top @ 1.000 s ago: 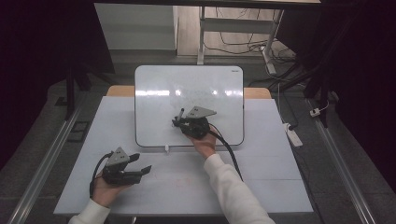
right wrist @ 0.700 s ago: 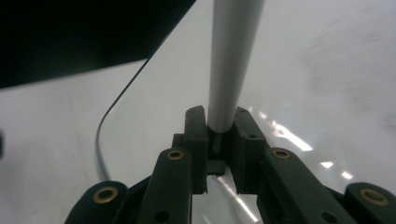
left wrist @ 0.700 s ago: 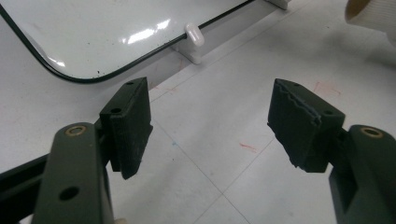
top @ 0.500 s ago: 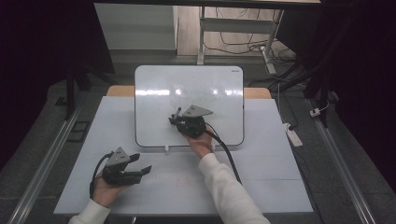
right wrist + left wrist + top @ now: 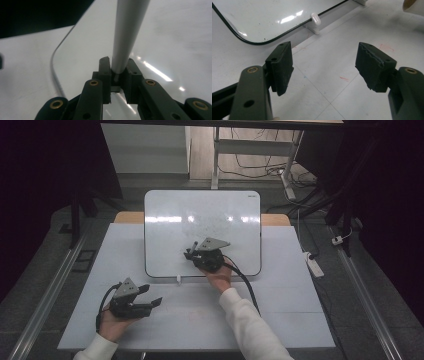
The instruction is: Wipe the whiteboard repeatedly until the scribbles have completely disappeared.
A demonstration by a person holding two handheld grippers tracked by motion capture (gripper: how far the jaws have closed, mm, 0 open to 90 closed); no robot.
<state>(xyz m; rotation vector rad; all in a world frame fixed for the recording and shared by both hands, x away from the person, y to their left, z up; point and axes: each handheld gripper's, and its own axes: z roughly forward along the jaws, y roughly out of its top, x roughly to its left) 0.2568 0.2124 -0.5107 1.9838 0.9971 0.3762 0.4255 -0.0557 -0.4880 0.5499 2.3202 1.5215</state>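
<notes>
Right tongs point(image 5: 117, 75) pinch a pen point(image 5: 126, 32), light, stiff, slippery; grip low. Left tongs point(image 5: 324, 67) gape at 7 o'clock.

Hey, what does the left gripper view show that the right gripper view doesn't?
Left gripper view alone: the left gripper open over the white table, faint red marks and a small white cap by the board's edge. Right gripper view alone: the right gripper shut on a grey marker. Both: the whiteboard with its dark rim.
</notes>
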